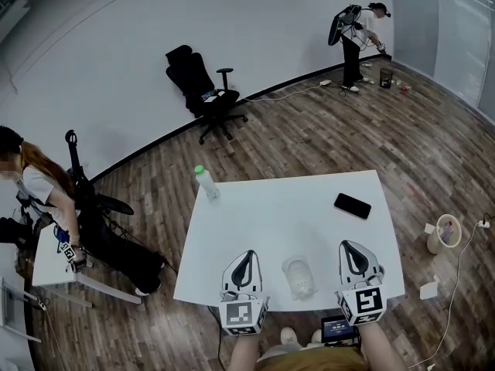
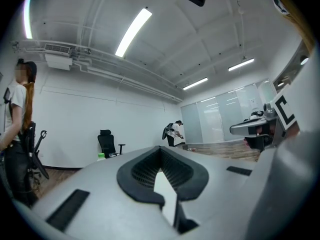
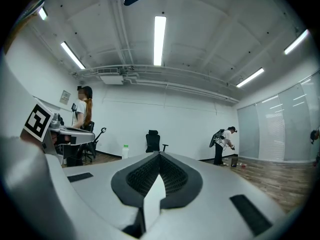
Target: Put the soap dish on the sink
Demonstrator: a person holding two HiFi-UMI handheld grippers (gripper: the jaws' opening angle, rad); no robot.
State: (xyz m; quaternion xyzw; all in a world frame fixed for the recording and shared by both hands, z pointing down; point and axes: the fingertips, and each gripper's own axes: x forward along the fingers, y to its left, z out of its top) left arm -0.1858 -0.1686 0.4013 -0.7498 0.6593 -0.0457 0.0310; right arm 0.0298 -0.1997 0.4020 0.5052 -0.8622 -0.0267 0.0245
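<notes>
A small translucent white soap dish [image 1: 299, 277] lies near the front edge of the white table [image 1: 286, 222], between my two grippers. My left gripper [image 1: 245, 256] hovers just left of it, jaws shut and empty. To the right of the dish my right gripper [image 1: 350, 247] is also shut with nothing in it. Both point level, away from me, over the table. The left gripper view has its closed jaws [image 2: 161, 150] in front of the room. In the right gripper view the closed jaws [image 3: 159, 155] fill the foreground, so the dish is hidden.
A clear bottle with a green cap [image 1: 206, 182] stands at the table's far left corner. A black phone [image 1: 352, 205] lies toward the far right. A black office chair [image 1: 205, 93] stands by the wall. One person stands at left [image 1: 46, 199], another far back [image 1: 354, 45].
</notes>
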